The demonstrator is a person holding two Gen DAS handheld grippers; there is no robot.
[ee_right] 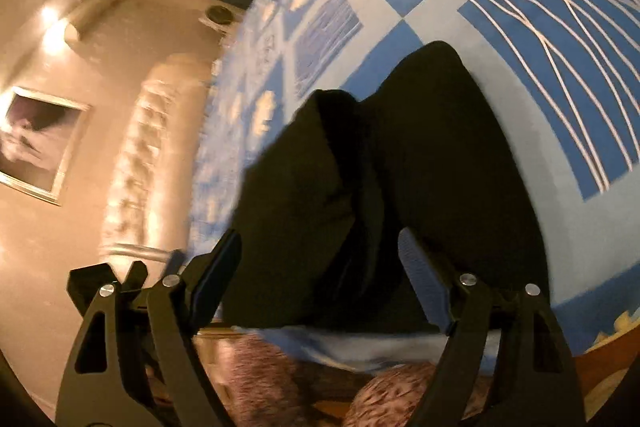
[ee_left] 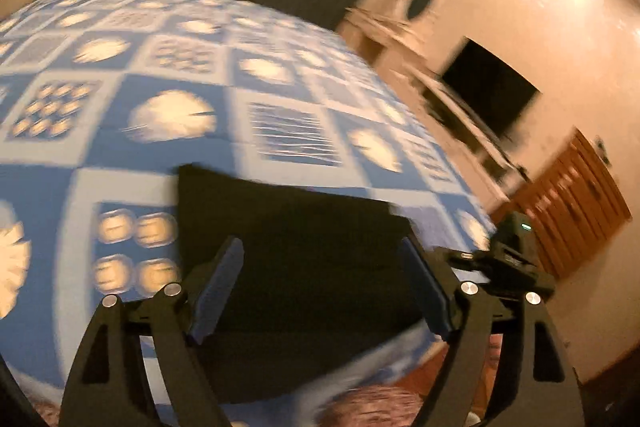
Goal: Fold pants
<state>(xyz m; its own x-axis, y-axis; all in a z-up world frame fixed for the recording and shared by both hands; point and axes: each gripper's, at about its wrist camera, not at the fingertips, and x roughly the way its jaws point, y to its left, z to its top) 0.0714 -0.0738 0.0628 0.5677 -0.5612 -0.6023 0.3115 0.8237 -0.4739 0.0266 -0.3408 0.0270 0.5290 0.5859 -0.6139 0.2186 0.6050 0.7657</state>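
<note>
— Two claws, how do they stand?
— Both tilt downward over the bed point(ee_left: 280, 75). Left claw point(ee_left: 320, 291) is spread, pinching nothing; right claw point(ee_right: 320, 287) is spread wide too.
— And the pants point(ee_left: 296, 259)?
— Black, lying folded on the blue patterned bedspread near its edge, beneath both claws.

surface: blue patterned bedspread point(ee_left: 168, 163) | on it: folded black pants point(ee_right: 420, 167)

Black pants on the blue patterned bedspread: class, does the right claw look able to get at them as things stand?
Probably yes. The right claw is open, with the black pants lying directly ahead between its spread fingers on the bedspread. Nothing sits in between.
</note>
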